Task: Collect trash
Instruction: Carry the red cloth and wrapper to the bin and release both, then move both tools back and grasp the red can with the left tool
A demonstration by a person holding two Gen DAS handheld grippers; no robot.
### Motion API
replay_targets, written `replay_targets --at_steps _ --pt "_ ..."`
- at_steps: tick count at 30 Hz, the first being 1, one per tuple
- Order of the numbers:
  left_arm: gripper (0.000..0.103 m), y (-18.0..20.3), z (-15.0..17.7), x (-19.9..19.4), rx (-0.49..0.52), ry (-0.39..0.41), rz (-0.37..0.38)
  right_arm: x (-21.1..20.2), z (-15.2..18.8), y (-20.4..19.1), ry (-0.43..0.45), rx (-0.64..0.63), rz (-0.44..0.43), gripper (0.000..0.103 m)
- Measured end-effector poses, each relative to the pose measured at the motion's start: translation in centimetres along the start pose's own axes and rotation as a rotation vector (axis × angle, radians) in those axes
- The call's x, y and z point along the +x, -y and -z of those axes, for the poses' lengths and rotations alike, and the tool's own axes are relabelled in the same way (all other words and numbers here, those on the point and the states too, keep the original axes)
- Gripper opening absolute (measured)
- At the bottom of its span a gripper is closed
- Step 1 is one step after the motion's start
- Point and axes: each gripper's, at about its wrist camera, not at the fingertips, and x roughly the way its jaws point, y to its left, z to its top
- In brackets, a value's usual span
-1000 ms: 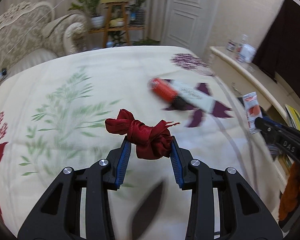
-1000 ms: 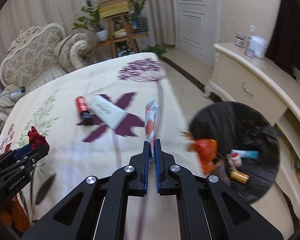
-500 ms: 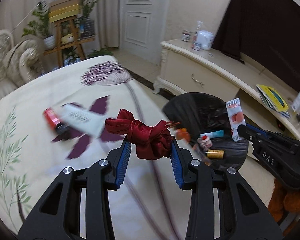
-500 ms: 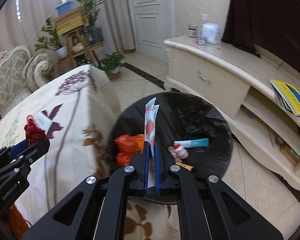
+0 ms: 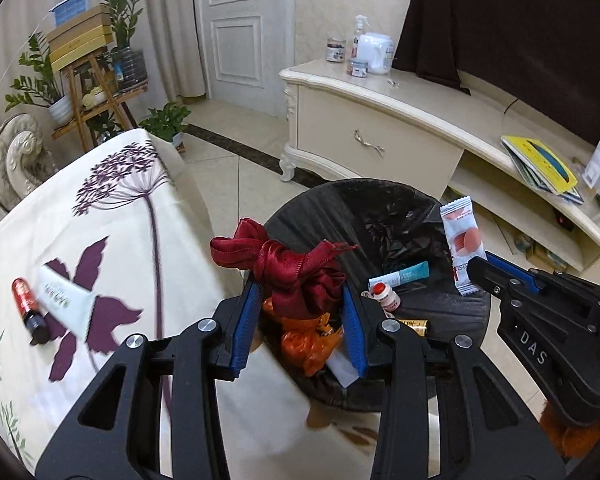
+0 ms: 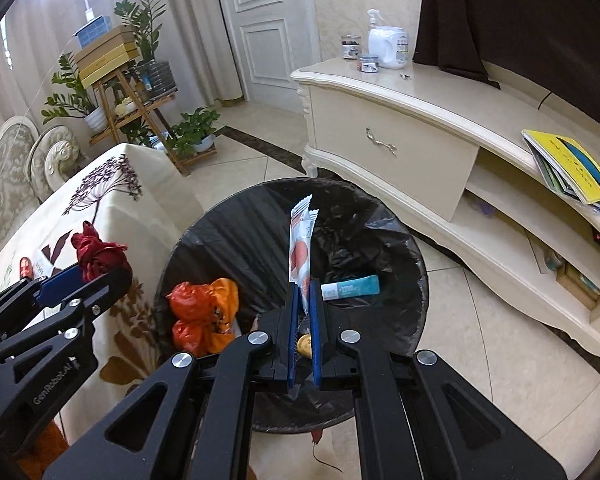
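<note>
A crumpled red ribbon [image 5: 296, 272] is pinched between the blue pads of the left gripper [image 5: 300, 300], held over the near rim of the black-lined trash bin [image 6: 220, 216]. A white snack wrapper [image 6: 300, 252] is clamped upright between the pressed-together fingers of the right gripper [image 6: 303, 304], above the bin's opening. Inside the bin, an orange bag [image 6: 204, 312] and a teal tube [image 6: 350, 287] are seen; beyond and to the left, a red-capped tube [image 5: 56, 300] is left on the floral tablecloth [image 5: 112, 216].

The bin [image 6: 380, 208] stands between the table [image 6: 112, 200] and the cabinet [image 6: 400, 152], with a tube [image 6: 350, 287] inside.
</note>
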Motion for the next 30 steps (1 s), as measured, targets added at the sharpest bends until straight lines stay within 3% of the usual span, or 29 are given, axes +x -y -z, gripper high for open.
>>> replay_targets --at_steps 3,6,9,13,19,22,30 --pt "0.04 0.2 -0.4 0.8 0.001 -0.012 -0.011 0.6 -0.2 0.5 -0.007 0.013 0.0 0.007" --pt "0.05 0.2 -0.5 1.1 -0.008 -0.017 -0.015 0.9 -0.3 1.0 -0.007 0.024 0.009 0.01" --pt "0.056 0.0 -0.6 1.2 -0.02 -0.022 -0.016 1.0 -0.2 1.2 -0.009 0.033 0.017 0.025" --pt "0.065 -0.4 -0.4 1.1 -0.034 -0.027 -0.021 1.0 0.0 1.1 -0.012 0.031 0.02 0.036" --pt "0.067 -1.7 0.2 0.0 -0.066 -0.03 -0.032 0.6 0.0 0.1 -0.006 0.017 0.013 0.053" --pt "0.072 -3.0 0.7 -1.1 -0.09 -0.026 -0.048 0.3 -0.1 -0.9 -0.002 0.002 -0.002 0.056" --pt "0.074 -8.7 2.1 -3.4 -0.191 -0.031 -0.137 -0.1 -0.1 -4.9 -0.006 -0.051 -0.063 0.059"
